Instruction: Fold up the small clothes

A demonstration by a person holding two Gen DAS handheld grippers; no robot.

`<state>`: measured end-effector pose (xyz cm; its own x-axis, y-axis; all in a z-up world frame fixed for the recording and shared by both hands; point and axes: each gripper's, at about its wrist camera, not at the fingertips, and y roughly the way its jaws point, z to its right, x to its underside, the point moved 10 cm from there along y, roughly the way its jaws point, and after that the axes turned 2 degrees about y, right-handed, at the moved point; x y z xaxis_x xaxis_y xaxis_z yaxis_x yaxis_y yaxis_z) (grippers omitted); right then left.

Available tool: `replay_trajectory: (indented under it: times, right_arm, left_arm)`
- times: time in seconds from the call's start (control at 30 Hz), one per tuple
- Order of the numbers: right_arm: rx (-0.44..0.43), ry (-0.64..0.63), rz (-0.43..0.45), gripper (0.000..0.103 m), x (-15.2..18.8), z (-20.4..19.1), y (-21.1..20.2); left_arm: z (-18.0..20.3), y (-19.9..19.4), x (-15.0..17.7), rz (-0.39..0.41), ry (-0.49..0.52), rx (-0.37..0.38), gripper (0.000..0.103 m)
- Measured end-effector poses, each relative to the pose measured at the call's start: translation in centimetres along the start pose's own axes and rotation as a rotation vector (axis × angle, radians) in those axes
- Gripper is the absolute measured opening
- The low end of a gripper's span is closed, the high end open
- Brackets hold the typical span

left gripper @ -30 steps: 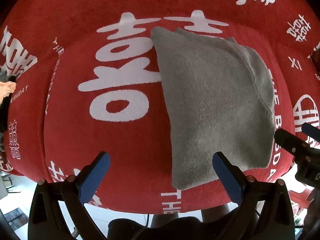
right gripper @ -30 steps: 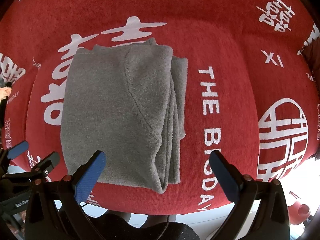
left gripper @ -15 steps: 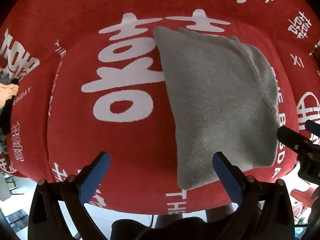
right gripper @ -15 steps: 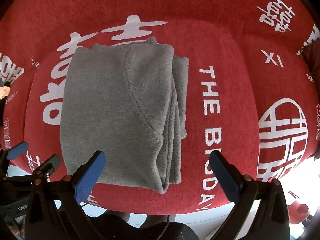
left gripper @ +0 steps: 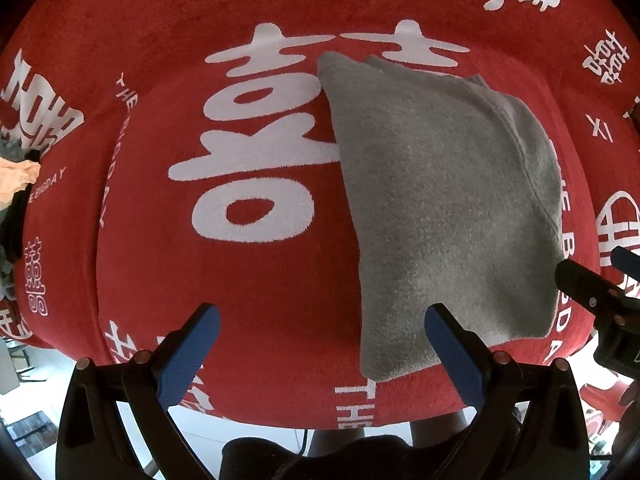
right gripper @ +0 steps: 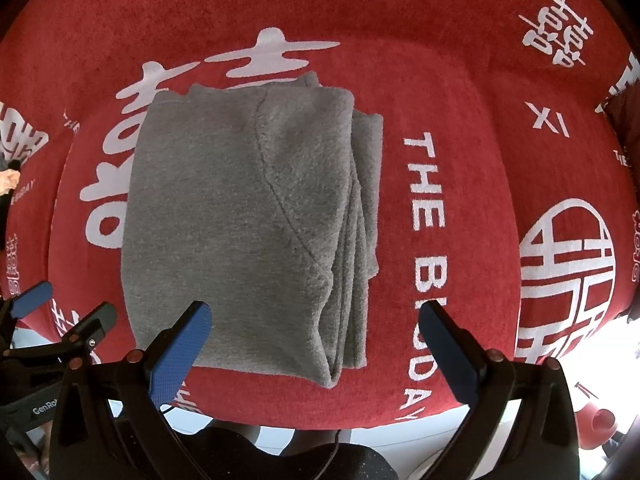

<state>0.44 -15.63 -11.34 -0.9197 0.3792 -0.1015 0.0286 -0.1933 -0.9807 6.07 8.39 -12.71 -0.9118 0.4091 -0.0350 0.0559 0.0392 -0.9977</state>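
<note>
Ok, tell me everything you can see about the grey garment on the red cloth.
The grey garment is a soft, fleecy-looking knit, folded into a thick rectangular bundle. A curved seam runs across its top layer, and several stacked layer edges show along its right side. It lies flat on the red cloth, partly covering the large white characters. Nothing grips it: the left claw and right claw are both open, with no contact visible.

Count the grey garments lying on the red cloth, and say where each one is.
1. A single folded grey garment lies near the middle of the red cloth, partly covering the big white character, left of the words THE BIGDAY. Both grippers are open above it. Anything folded inside is hidden.
</note>
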Motion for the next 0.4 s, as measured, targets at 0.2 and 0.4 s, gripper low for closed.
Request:
replay_trajectory:
  times: [0.2,0.4]
  right_arm:
    - [0.001,-0.002,0.000,0.103,-0.02,-0.06,0.04]
    - [0.002,-0.001,-0.004,0.103,0.08,-0.13,0.14]
  left_arm:
    - [-0.10,0.10,-0.02,0.000,-0.002,-0.014,0.102]
    - [0.11,-0.22,-0.29,0.033,0.002,0.010,0.102]
